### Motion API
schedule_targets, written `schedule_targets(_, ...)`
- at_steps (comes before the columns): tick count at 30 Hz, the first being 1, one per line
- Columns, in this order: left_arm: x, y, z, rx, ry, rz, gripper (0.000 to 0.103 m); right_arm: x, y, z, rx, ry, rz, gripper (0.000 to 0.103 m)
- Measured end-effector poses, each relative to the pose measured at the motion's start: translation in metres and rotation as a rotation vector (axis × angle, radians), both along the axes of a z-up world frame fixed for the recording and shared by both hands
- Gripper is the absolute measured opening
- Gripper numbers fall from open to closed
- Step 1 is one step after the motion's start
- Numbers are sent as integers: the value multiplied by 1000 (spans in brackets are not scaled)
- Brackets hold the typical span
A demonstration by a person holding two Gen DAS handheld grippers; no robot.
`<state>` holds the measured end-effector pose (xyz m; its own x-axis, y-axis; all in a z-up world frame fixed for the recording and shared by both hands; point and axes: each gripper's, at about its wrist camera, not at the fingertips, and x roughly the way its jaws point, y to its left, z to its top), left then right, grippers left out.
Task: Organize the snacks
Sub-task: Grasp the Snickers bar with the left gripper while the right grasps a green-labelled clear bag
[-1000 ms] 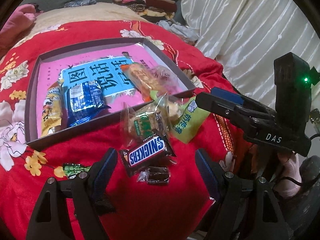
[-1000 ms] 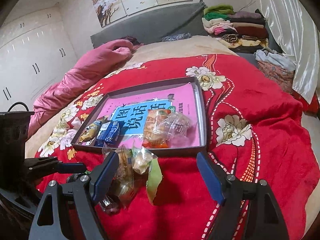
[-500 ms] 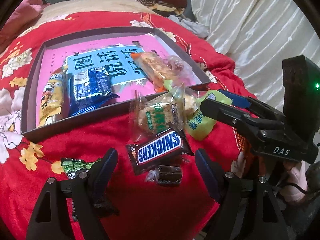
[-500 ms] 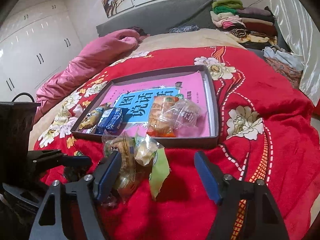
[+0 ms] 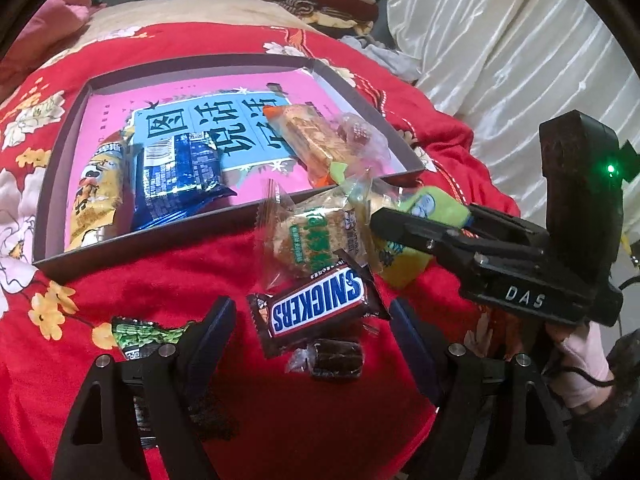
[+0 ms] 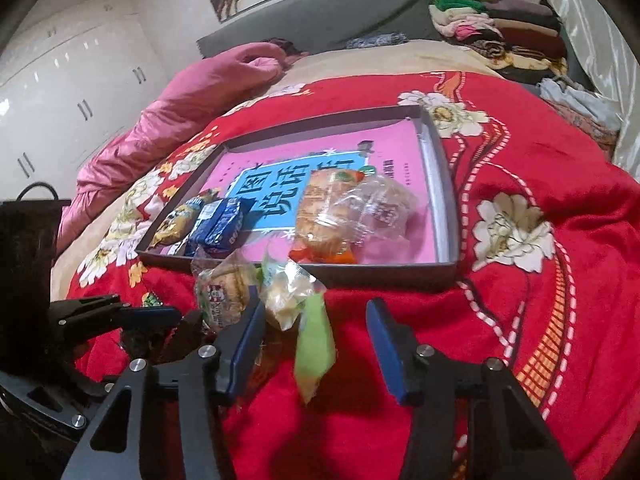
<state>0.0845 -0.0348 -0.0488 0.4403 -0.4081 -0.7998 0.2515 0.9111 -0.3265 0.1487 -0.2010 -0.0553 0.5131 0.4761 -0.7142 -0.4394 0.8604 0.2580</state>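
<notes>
Right gripper [image 6: 316, 344] closing, green snack packet [image 6: 314, 348] between pads, untouched; left gripper [image 5: 310, 328] released.

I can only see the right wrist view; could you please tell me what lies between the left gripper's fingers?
Observer: A Snickers bar lies on the red blanket between the left gripper's open fingers, and neither finger touches it.
Operator: Thank you. Is anything else close to that bar?
Observer: Yes, a small dark wrapped candy lies right beside it, on the side nearer the camera.
</notes>
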Motion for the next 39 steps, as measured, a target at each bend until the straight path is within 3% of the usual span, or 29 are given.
schedule_targets(14, 4, 7, -9, -22, 24, 25, 71, 5, 25, -12, -18, 12, 96, 46)
schedule_targets(18, 2, 7, -9, -21, 23, 24, 69, 9, 27, -15, -22, 18, 99, 36)
schedule_targets(23, 2, 6, -10, -26, 24, 27, 66, 7, 28, -13, -28, 12, 111, 33)
schedule_targets(39, 3, 6, -5, -58, 3, 15, 41, 4, 12, -2, 43, 8, 84, 33)
